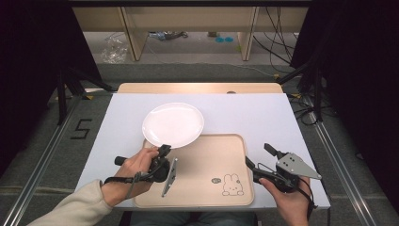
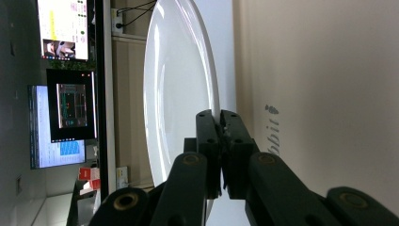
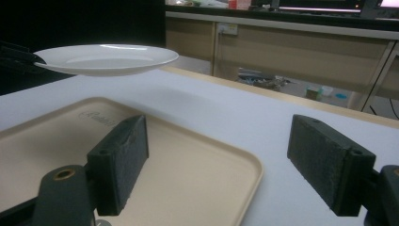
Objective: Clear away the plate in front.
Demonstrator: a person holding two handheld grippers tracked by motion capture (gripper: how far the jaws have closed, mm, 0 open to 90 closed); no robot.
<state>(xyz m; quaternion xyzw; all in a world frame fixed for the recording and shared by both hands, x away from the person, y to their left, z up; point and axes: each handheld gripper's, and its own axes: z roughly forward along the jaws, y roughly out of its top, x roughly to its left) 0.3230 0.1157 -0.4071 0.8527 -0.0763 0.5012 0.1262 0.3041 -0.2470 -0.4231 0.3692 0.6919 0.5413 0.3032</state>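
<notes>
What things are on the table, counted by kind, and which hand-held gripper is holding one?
Plate: 1, white, rim clamped by the left hand-held gripper, held above the table.
Tray: 1, beige, flat on the table.
Hand-held grippers: 2; the right hand-held gripper is open beside the tray.
Total: 4.

White table (image 1: 263,113), beige tray (image 1: 221,155) lying flat on it

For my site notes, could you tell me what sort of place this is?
Probably a lab recording station: black curtains flank the table, monitors glow behind it, and loose cables trail over the floor.
</notes>
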